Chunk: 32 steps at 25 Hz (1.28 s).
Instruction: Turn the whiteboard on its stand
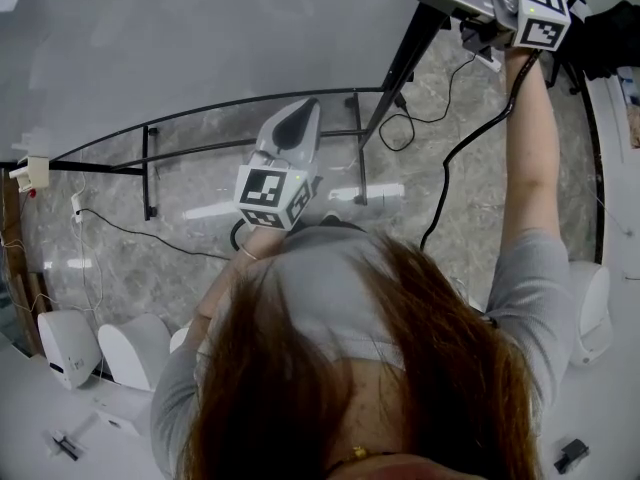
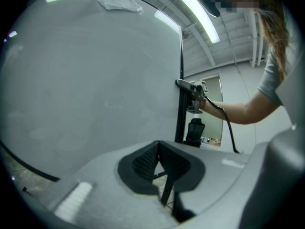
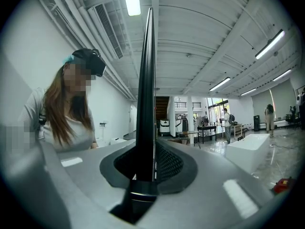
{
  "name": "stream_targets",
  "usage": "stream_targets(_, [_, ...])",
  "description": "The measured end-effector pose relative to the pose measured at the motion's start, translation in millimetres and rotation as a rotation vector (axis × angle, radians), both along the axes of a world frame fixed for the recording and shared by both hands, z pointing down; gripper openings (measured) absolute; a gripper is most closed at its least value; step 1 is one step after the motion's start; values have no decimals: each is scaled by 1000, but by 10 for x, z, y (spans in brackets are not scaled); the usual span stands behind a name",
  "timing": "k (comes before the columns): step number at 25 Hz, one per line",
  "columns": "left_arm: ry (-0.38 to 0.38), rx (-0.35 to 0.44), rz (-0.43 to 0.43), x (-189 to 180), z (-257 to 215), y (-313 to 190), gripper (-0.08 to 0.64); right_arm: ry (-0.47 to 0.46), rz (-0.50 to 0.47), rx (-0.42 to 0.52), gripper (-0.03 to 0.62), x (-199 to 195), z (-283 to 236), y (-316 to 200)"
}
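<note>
Between the jaws of the right gripper [image 3: 145,162] stands the black side edge of the whiteboard [image 3: 147,56], and the jaws are closed firmly on it, high up at the board's right side. The left gripper [image 2: 158,146] has its jaws pressed together with nothing between them. It is held lower, close in front of the board's pale face; whether it touches I cannot tell. The board sits on its black stand [image 1: 147,173], over a grey marble floor [image 1: 480,228].
</note>
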<state>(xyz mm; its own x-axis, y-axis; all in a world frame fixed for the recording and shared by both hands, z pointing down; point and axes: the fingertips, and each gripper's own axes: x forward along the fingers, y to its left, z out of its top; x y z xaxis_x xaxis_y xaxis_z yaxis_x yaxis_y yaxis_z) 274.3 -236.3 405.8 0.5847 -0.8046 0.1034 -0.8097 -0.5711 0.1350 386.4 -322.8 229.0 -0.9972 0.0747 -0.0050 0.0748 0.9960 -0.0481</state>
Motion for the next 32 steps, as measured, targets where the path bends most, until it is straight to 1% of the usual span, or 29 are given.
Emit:
stream_targets(3, [2, 0, -8, -72, -15, 15, 2, -32, 18, 4, 86, -16, -52, -3])
stream_targets(5, [4, -2, -13, -113, -8, 28, 2, -69, 52, 50, 135, -54, -128, -2])
stream_targets(8, [8, -8, -18, -148, 30, 38, 2, -115, 144, 101, 213, -36, -184, -61])
stream_targets(11, [16, -6, -12, -151, 33, 41, 2, -126, 241, 143, 288, 4, -228, -118])
stream_targets(12, [19, -3, -7, -147, 24, 40, 2, -128, 268, 155, 302, 21, -234, -131])
stream_targets(14, [27, 5, 5, -127, 14, 35, 2, -137, 320, 151, 305, 109, -211, -171])
stream_targets(15, [30, 6, 10, -118, 19, 34, 2, -143, 346, 144, 321, 168, -198, -188])
stream_targets(16, [34, 4, 16, -113, 27, 39, 2, -146, 367, 147, 322, 212, -206, -183])
stream_targets(20, [45, -4, 25, -172, 43, 97, 2, -159, 466, 179, 324, 369, -267, -36])
stream_targets(25, [24, 38, 35, -345, -31, 144, 2, -135, 674, 287, 325, 387, -281, 212])
stream_targets(29, [19, 64, 37, -482, -98, 225, 2, -178, 817, 291, 307, 397, -254, 441])
stream_targets(32, [19, 77, 36, -591, -130, 329, 2, -202, 947, 276, 296, 395, -178, 652])
